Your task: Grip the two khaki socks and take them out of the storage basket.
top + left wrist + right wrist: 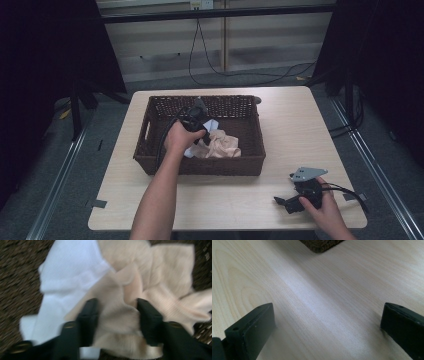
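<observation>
A dark woven basket (200, 167) stands on the light wooden table (280, 120). In it lie a crumpled beige cloth (223, 145) and a white cloth (212, 124). My left gripper (202, 129) reaches down into the basket. In the left gripper view its jaws (116, 307) pinch a bunched fold of the beige cloth (160, 272), with the white cloth (70, 272) beside it on the left. My right gripper (282, 204) rests near the table's front right corner. Its jaws (328, 312) stand wide open over bare wood, with nothing between them.
The basket's woven floor (17, 272) shows around the cloths. A corner of the basket (322, 245) lies ahead of the right gripper. A black cable (350, 192) trails from the right gripper towards the table's right edge. Dark stands and cables sit on the floor beyond the table.
</observation>
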A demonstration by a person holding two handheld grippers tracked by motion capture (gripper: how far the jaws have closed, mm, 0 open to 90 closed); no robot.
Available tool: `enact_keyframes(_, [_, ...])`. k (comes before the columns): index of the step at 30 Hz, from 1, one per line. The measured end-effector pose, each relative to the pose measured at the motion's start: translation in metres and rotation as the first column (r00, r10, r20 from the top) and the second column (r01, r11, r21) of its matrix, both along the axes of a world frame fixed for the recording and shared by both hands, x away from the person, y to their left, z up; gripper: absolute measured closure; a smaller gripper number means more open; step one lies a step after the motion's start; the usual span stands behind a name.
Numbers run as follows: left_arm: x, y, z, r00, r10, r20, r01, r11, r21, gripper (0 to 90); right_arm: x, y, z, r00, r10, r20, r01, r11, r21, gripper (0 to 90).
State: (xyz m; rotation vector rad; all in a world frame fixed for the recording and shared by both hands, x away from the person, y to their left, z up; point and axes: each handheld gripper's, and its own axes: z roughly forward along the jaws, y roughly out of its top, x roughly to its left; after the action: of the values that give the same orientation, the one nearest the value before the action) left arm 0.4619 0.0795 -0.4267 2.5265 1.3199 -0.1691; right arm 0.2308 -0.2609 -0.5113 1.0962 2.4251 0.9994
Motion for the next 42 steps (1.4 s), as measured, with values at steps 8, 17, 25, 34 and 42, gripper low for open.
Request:
enact_keyframes(8, [-0.003,0.023,0.030,0.9999,0.000,0.013,0.000,0.9996,0.028,83.5,-0.001,0.000,0.000,0.9999,0.000,-0.014,0.000,1.0000,0.002,0.0])
enact_keyframes(17, [-0.008,0.042,0.064,0.9999,-0.014,0.001,0.014,0.9998,0.010,83.6,-0.001,0.000,0.001,0.9999,-0.001,-0.016,0.001,1.0000,0.002,0.0])
enact_keyframes(25, [-0.011,0.044,0.087,0.9992,-0.036,-0.017,0.036,0.9993,-0.013,83.5,-0.001,0.000,0.000,0.9999,0.001,-0.013,-0.001,1.0000,0.001,0.0])
enact_keyframes(34, [-0.015,0.040,0.108,0.9976,-0.068,-0.014,0.068,0.9975,-0.018,83.5,-0.001,0.000,0.000,0.9999,-0.001,-0.016,0.001,1.0000,0.001,0.0])
enact_keyframes(42, [-0.021,0.043,0.125,0.9943,-0.105,-0.021,0.103,0.9929,-0.059,83.6,-0.001,0.000,0.001,0.9998,0.000,-0.018,0.000,1.0000,0.000,0.0])
